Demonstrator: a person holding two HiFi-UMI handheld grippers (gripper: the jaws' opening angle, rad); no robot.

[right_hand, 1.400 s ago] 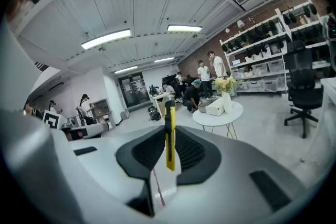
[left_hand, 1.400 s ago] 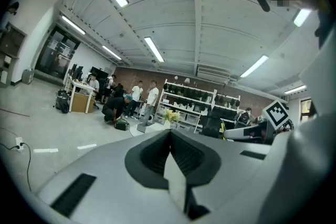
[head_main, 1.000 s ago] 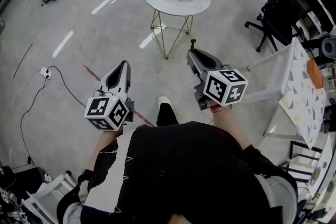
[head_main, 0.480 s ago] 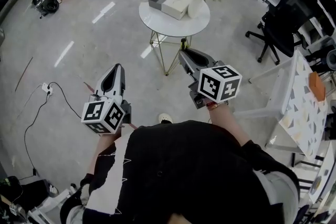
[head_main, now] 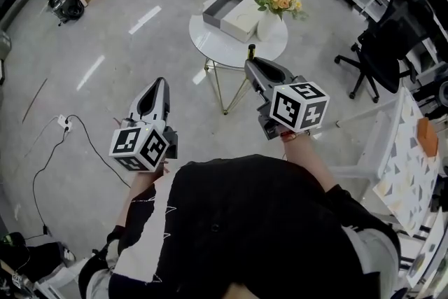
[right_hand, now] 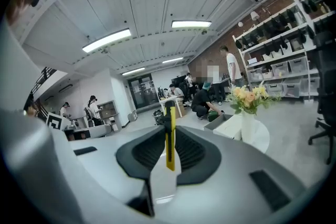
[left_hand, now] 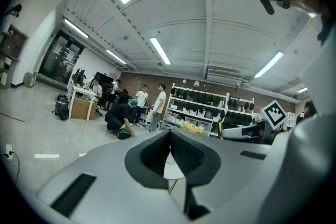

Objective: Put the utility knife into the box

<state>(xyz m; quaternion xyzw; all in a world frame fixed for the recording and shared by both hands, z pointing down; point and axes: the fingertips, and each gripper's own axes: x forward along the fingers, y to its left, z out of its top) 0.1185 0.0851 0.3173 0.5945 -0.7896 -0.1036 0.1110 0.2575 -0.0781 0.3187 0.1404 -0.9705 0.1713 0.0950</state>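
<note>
A yellow and black utility knife (right_hand: pixel 169 136) stands upright between the jaws of my right gripper (right_hand: pixel 169 157), which is shut on it. In the head view its dark tip (head_main: pixel 251 50) sticks out past the right gripper (head_main: pixel 253 62), just short of the round white table (head_main: pixel 217 45). On that table lie an open grey box (head_main: pixel 225 6) and its white lid (head_main: pixel 244 17). The box (right_hand: pixel 219 121) also shows in the right gripper view. My left gripper (head_main: pixel 162 83) is held over the floor to the left, shut with nothing in it (left_hand: pixel 169 148).
A white vase of flowers (head_main: pixel 274 17) stands on the table beside the lid. The table rests on thin gold legs (head_main: pixel 224 84). A black office chair (head_main: pixel 381 45) and a white folding table (head_main: pixel 392 143) are at the right. A cable (head_main: pixel 84 133) lies on the floor at left. People work in the background.
Both grippers have come closer to the round table, which now lies lower and nearer in the head view. The knife stays held in the right gripper.
</note>
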